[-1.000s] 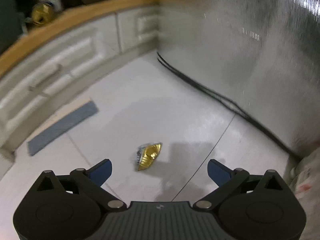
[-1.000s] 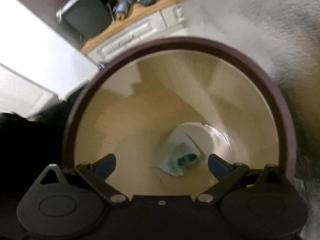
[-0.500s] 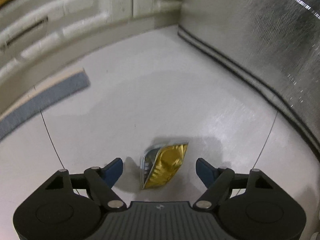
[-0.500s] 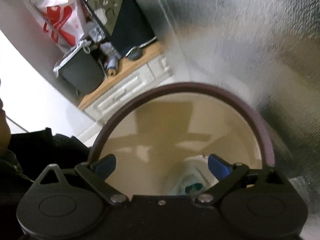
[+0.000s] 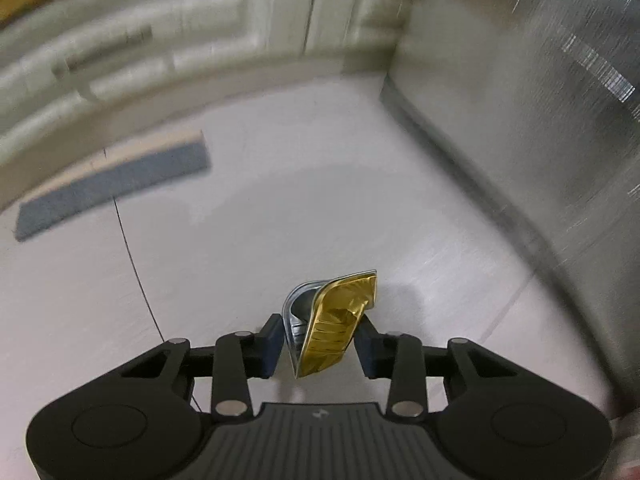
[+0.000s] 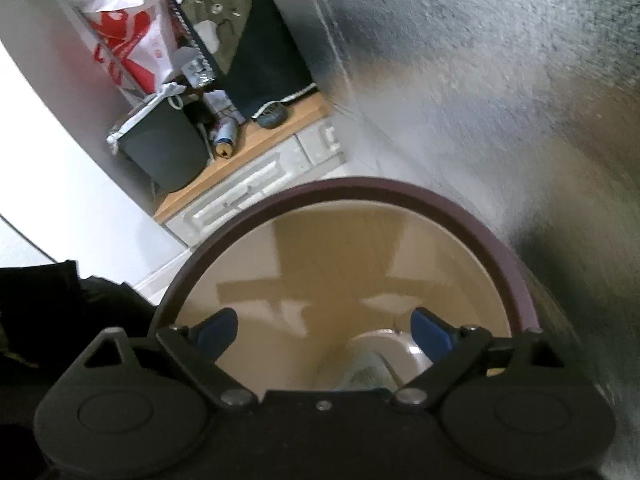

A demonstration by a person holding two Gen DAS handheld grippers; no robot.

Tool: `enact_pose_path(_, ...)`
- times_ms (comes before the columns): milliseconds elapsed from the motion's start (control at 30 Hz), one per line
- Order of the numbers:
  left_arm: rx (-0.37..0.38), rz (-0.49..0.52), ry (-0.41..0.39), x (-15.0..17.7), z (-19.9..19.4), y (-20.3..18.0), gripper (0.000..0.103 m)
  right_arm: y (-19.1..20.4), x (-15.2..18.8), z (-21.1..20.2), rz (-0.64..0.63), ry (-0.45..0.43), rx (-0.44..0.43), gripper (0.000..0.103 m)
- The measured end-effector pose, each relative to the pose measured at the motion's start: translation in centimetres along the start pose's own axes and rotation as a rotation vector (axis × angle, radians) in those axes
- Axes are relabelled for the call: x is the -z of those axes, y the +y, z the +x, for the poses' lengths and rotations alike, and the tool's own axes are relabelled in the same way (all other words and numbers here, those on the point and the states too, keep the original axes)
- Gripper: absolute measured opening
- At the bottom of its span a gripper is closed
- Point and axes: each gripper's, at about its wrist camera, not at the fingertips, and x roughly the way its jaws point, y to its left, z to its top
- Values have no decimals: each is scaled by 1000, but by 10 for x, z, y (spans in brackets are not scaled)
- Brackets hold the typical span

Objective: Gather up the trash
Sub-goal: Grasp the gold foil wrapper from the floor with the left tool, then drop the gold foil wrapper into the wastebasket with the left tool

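Observation:
A crumpled gold and silver foil wrapper (image 5: pixel 332 328) lies on the pale floor, right between the blue pads of my left gripper (image 5: pixel 318 346). Its jaws are closing around the wrapper; the right pad is at the foil and a thin gap shows at the left pad. In the right wrist view my right gripper (image 6: pixel 326 330) hangs over a round bin (image 6: pixel 360 186) with a maroon rim and tan inside. Its jaws stand wide, closing slightly, with nothing between them. Pale trash (image 6: pixel 372 364) lies at the bin's bottom.
A grey mat (image 5: pixel 116 192) lies along white cabinet drawers (image 5: pixel 160 52) at the back. A shiny metal wall (image 5: pixel 540 120) runs down the right. Beyond the bin, a wooden top holds a black box (image 6: pixel 160 152) and a red-and-white bag (image 6: pixel 128 36). A dark sleeve (image 6: pixel 60 300) is at left.
My left gripper has dropped toward the floor and come up around the wrapper, its jaws narrowing from wide to close beside it. The right gripper's view has tilted up away from the bin's bottom.

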Motion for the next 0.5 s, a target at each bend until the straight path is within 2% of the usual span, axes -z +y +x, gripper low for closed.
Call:
enact_pose_path(133,58,-48,-87,-15,-94,-18,39,-9,-4,4,-44,13,-78,92)
enact_pose_path(233,77,-72,-114,-23,-165,-34,39,-12,-12,6,-54,44,-128,93)
enact_pose_path(333,71,-83,-127,-30,-241,-56,39,-9,-22,2,-85,55,-115,96)
enact_pose_path(500,46,-87,-146,-43,-363,-103,39,10,-41,-18,-195,79,-22,97)
